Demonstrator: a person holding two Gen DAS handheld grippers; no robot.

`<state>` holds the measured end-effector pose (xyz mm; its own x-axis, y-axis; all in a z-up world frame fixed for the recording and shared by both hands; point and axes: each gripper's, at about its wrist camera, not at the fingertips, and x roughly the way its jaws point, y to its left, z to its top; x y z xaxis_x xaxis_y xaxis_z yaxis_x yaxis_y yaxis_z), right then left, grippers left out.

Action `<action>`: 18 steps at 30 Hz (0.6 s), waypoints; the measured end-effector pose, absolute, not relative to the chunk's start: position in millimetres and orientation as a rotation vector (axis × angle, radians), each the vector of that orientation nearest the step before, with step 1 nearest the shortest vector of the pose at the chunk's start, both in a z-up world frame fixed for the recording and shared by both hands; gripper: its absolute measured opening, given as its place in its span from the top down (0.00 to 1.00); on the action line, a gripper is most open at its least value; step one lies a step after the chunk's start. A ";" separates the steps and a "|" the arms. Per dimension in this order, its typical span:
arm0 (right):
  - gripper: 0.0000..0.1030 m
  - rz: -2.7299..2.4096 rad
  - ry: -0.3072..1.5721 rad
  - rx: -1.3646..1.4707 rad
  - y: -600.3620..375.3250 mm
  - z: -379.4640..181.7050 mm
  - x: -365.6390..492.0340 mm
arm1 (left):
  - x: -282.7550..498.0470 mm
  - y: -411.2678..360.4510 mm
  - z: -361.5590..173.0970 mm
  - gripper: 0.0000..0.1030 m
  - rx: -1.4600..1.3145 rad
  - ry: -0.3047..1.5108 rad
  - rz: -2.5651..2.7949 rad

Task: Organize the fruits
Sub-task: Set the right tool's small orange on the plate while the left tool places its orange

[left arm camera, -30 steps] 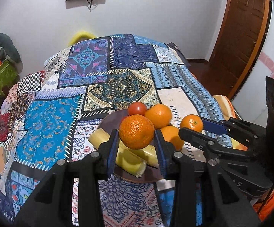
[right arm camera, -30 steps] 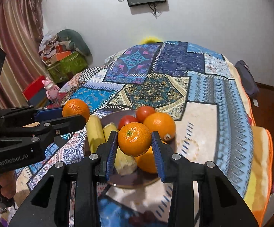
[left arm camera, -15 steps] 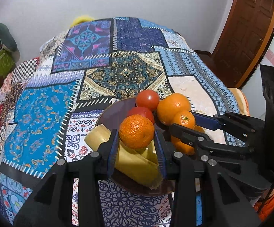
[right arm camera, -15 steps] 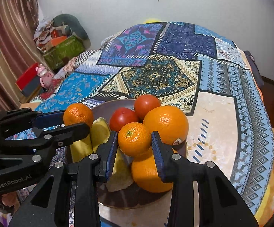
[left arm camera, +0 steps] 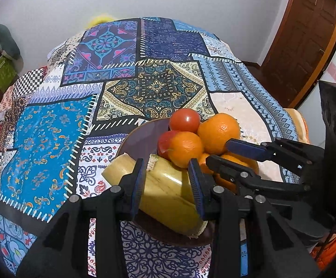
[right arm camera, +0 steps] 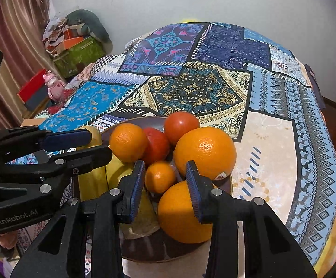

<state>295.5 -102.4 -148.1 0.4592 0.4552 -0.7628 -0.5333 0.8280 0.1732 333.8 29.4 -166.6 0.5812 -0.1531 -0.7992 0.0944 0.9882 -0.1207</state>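
Fruits piled in bowl [right arm camera: 142, 254] on bed | L claw [left arm camera: 166, 181] apart, its orange [left arm camera: 184, 148] resting on pile | R claw [right arm camera: 164, 186] apart round tangerine [right arm camera: 159, 176] | I judge both just dropped so stack stays put.

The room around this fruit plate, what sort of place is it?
Probably a bedroom at home: a patchwork bedspread under the plate, a wooden door, and boxes heaped in the corner.

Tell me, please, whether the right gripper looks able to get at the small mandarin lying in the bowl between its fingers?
Probably yes. The right gripper is open, and the small mandarin lies uncovered just beyond its fingertips. The large orange and tomato crowd it, so the fingers may nudge them.
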 end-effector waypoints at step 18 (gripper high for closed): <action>0.54 0.578 0.809 -0.080 -132.5 -103.6 258.6 | 284.2 19.4 -114.5 0.62 -0.038 0.844 -0.158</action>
<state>258.6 -132.5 -103.6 0.5455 0.4570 -0.7026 -0.5162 0.8436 0.1480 284.2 19.4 -114.5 0.6532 -0.1543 -0.7413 0.1238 0.9876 -0.0965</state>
